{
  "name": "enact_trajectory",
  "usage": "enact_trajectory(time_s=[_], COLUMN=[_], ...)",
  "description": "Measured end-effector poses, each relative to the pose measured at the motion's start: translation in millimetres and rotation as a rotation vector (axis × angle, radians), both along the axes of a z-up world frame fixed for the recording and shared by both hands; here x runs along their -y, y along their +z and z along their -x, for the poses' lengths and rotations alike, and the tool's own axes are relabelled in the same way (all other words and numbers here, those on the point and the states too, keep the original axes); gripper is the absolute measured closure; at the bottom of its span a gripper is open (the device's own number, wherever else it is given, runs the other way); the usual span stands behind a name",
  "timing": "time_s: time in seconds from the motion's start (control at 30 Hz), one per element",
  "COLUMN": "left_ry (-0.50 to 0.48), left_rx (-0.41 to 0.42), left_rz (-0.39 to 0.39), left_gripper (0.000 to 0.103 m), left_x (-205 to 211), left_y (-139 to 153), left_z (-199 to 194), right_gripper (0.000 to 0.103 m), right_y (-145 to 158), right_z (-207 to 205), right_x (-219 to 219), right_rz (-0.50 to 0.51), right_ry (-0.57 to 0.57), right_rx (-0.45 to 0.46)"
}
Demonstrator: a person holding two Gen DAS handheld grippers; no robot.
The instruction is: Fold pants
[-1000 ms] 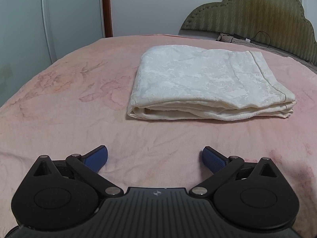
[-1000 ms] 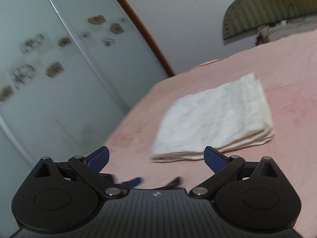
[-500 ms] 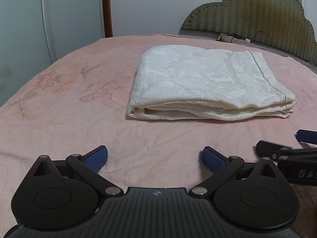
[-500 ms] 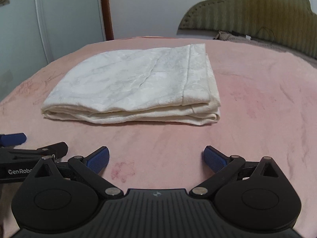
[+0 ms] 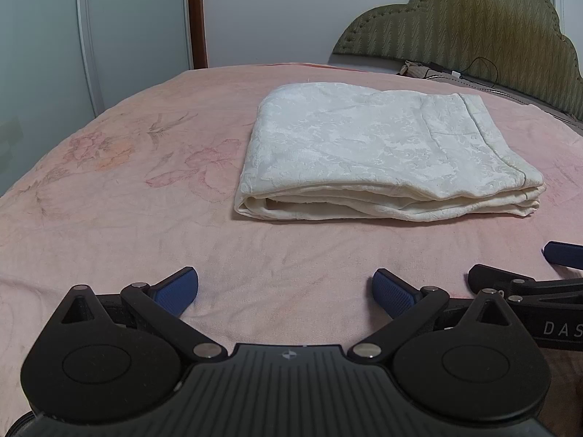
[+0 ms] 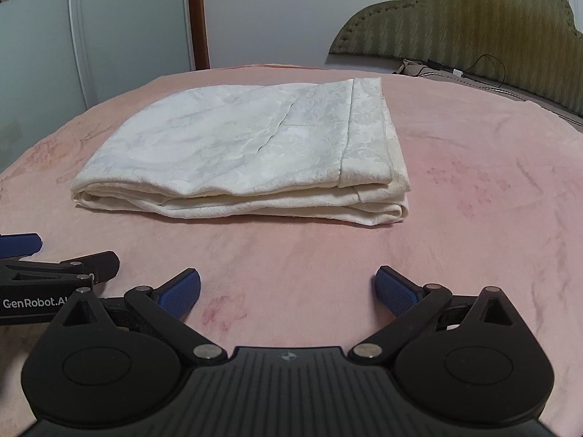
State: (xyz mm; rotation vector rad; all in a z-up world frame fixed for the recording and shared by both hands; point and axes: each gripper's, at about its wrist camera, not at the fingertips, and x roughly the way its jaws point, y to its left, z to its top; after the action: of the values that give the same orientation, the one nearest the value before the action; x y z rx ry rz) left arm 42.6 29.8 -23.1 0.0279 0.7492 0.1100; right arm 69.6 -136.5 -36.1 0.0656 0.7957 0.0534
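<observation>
Cream pants (image 5: 386,156) are seen folded into a flat rectangular stack, laid on the pink bed (image 5: 120,196) with its faded floral print, ahead of both grippers. In the left wrist view the stack sits right of centre, layered edges facing the camera, hemmed band at its right end. In the right wrist view the pants (image 6: 247,153) sit left of centre, the same hemmed band along the right side.

The left gripper (image 5: 285,289) is held low over the bed sheet, blue fingers (image 5: 176,291) spread wide, nothing between them, well short of the stack. The right gripper (image 6: 288,289) is likewise held wide, fingers (image 6: 395,293) empty, apart from the pants. Each gripper is caught at the edge of the other's view, just beside it: the right gripper (image 5: 528,284) at the right edge, the left gripper (image 6: 54,269) at the left edge.

A green padded headboard (image 5: 473,32) is seen behind the bed, with what is possibly a cable and charger (image 5: 455,73) at its base, too small to be sure. Wardrobe doors (image 5: 47,54) are seen at left.
</observation>
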Motion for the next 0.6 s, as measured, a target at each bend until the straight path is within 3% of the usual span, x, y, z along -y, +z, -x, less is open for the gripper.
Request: enact_trajectory(time_s=[0.6], left_ry=[0.0], left_rx=[0.0], left_rz=[0.0], left_gripper=[0.0], left_x=[0.1], left_y=[0.0], left_z=[-0.1], right_gripper=[0.0], right_y=[-0.4], right_z=[0.9], right_x=[-0.3], right_rz=[-0.014], right_ry=[-0.001], right_rx=[0.003])
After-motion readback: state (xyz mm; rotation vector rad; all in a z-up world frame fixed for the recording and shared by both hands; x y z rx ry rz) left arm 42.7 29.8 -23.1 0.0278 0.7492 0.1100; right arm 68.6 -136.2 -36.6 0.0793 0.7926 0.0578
